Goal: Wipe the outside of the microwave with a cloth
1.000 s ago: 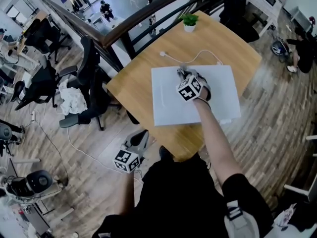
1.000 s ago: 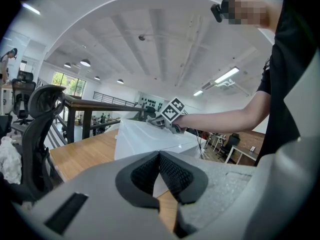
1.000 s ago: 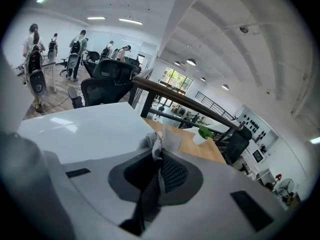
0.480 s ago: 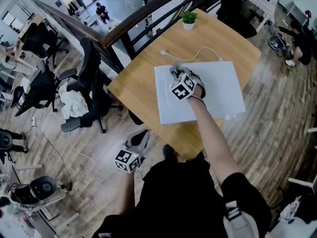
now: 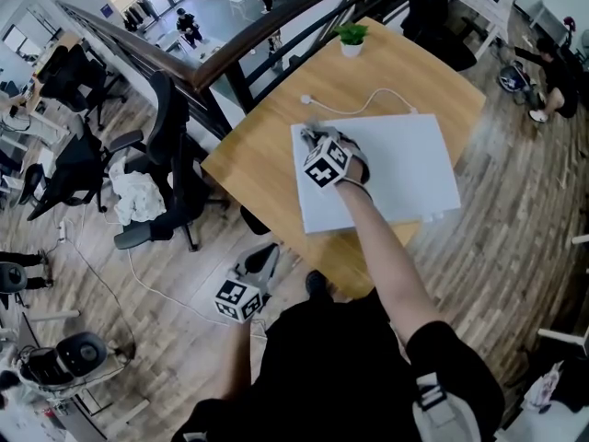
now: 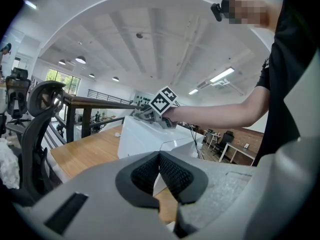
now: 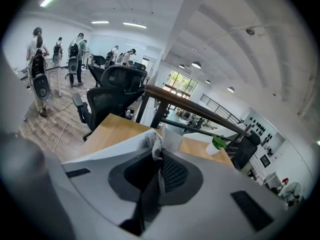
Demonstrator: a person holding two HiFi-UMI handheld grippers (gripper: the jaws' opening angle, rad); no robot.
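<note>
two fingers (image 7: 173, 174) of right gripper (image 7: 159, 158) pinching cloth (image 7: 153, 142) on microwave (image 5: 398, 175) top, left fingers (image 6: 175, 176) pressed together

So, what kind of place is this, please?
Most likely an open-plan office, on an upper level: black office chairs stand by the wooden table, and a railing overlooks a lower floor with more desks.
</note>
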